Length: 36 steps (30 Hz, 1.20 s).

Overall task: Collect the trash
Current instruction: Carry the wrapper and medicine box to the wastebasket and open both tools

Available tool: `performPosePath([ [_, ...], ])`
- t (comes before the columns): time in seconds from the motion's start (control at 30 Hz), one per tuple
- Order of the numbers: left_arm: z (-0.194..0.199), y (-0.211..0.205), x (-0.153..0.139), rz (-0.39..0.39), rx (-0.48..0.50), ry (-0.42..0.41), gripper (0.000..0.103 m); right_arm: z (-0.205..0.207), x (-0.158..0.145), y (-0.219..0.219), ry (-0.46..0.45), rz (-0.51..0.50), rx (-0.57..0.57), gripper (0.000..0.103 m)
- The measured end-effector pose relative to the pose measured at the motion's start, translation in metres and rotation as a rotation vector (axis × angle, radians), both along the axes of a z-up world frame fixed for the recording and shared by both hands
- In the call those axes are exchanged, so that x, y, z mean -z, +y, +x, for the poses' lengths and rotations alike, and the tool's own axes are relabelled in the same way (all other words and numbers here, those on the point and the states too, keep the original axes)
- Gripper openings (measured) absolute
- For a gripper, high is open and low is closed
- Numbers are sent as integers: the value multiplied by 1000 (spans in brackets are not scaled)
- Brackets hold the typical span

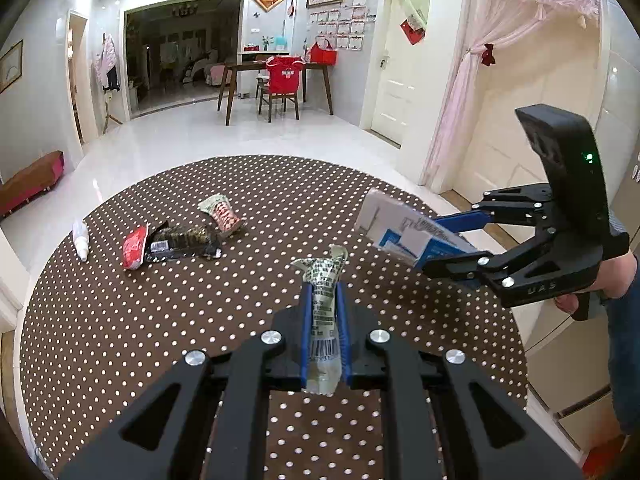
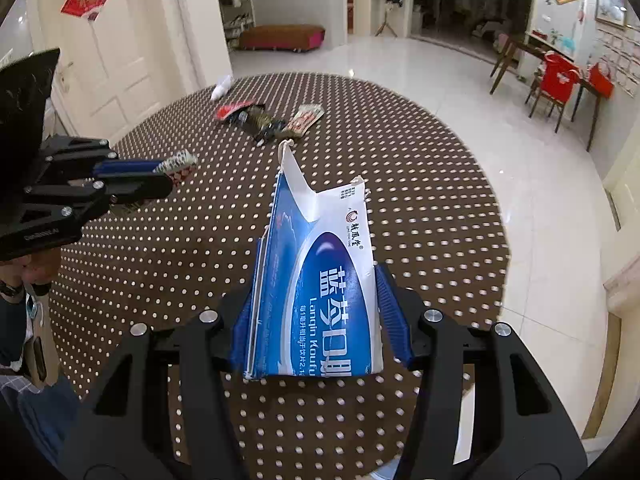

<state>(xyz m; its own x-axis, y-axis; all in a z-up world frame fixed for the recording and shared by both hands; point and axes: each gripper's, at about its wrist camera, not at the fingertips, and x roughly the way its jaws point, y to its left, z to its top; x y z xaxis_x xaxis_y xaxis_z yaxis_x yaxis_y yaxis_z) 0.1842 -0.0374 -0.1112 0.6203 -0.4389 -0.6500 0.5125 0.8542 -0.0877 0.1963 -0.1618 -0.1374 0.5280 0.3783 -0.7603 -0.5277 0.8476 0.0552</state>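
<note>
In the left wrist view my left gripper [image 1: 323, 292] is shut on a crumpled green-and-white wrapper [image 1: 325, 280] that sticks up between its blue pads. My right gripper [image 1: 432, 242] hangs over the table's right side, shut on a flattened blue-and-white carton [image 1: 400, 224]. The right wrist view shows that carton [image 2: 320, 280] clamped between both pads of the right gripper [image 2: 320, 256], with the left gripper [image 2: 164, 174] and its wrapper [image 2: 180, 162] off to the left. On the polka-dot table [image 1: 120, 320] lie a white tube [image 1: 80, 240], a red wrapper [image 1: 134, 248], a dark wrapper [image 1: 184, 242] and a pink packet [image 1: 222, 214].
The round table stands on a glossy white floor [image 1: 200, 132]. A wooden dining table and a chair draped with a red shirt [image 1: 282, 76] are far behind. A low red bench [image 1: 32, 180] is at the left wall, and a white door with pink curtain [image 1: 480, 92] at the right.
</note>
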Motion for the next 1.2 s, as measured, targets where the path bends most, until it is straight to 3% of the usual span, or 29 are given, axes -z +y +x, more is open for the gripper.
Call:
performPosePath([
  [0.27,-3,-26,-16,-43,24,-28,11,-18,-33,-49,-74,73,88,53],
  [0.57,-15,-111,-32,-105,121,-48,11,-49,-46,-151,-119,177,290,54],
  [0.73,-23,-185,-19,-114,206,-9,11,-80,-27,-223,-96,228,443,55],
  [0.97,-29,-281,31,-89,287,111,11,-121,17,-302,-35,283,624,56],
  [1.2,-25,-342,100,1,320,236,11,-139,94,-351,102,351,762,57],
])
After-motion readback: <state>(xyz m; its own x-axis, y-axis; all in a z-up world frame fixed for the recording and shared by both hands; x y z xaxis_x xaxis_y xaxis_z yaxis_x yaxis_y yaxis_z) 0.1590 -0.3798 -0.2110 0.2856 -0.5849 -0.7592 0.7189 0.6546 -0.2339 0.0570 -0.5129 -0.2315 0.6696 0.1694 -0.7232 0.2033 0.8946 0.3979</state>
